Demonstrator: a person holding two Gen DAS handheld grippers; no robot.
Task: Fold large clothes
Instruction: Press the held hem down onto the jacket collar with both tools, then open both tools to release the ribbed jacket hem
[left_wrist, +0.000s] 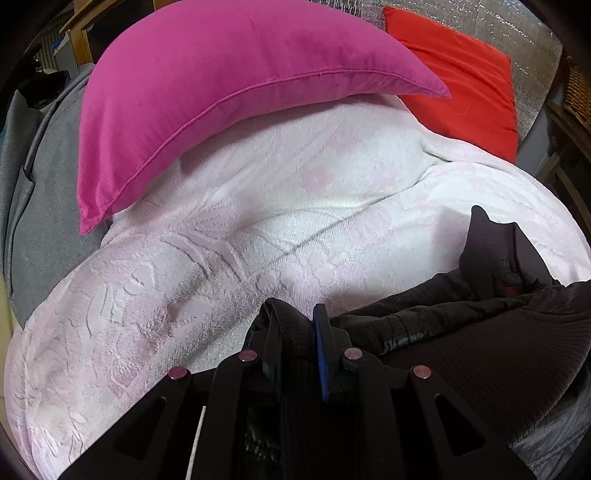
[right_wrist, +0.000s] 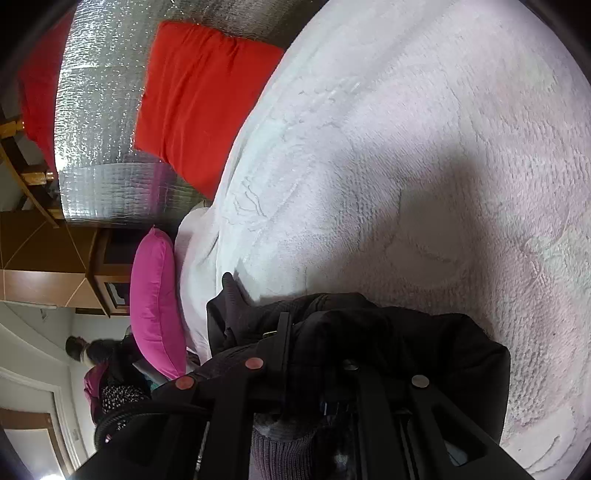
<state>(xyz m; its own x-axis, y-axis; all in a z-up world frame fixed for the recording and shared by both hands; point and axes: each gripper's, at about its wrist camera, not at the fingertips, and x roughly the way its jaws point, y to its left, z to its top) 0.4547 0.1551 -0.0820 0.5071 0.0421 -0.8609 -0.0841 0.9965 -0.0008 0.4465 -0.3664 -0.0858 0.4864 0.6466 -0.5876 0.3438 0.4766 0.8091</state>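
Observation:
A black textured garment (left_wrist: 480, 332) lies bunched on a pale pink patterned bedspread (left_wrist: 184, 277). My left gripper (left_wrist: 295, 325) is shut on an edge of the garment, its fabric pinched between the black finger and the blue-padded finger. In the right wrist view the same garment (right_wrist: 406, 350) drapes over my right gripper (right_wrist: 314, 332), which is shut on a fold of it; one finger is hidden under the cloth. The right camera is rolled sideways. The bedspread (right_wrist: 406, 147) fills the view beyond it.
A magenta pillow (left_wrist: 221, 92) and a red pillow (left_wrist: 472, 88) lie at the head of the bed against a silver foil wall (right_wrist: 96, 129). A grey cloth (left_wrist: 40, 184) lies left. Wooden furniture (right_wrist: 48, 277) and a seated person (right_wrist: 96, 354) are off to the side.

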